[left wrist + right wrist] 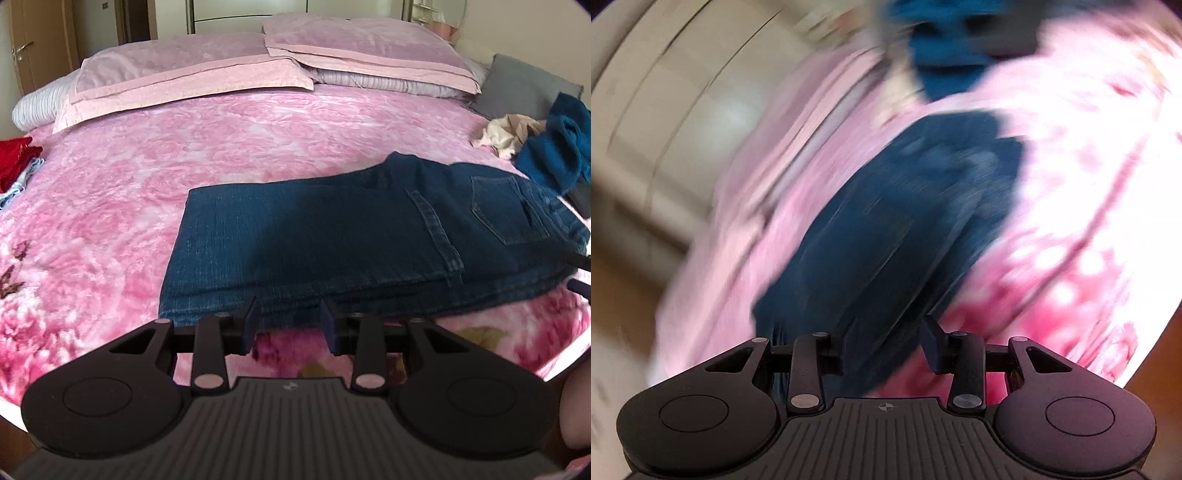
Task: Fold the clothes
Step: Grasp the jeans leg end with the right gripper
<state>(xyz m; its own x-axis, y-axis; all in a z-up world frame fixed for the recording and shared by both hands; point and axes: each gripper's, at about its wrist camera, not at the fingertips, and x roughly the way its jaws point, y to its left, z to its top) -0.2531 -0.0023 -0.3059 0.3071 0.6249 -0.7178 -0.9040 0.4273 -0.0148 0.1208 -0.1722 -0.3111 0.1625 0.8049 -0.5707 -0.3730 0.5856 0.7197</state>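
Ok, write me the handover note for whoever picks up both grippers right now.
Left gripper: open, empty, at the near edge of the jeans.
Right gripper: open, empty, over the jeans; its view is blurred.
Jeans lie folded on the pink bedspread.
Left to fold: blue sweater and cream garment at the far right.
Red clothes sit at the left edge.
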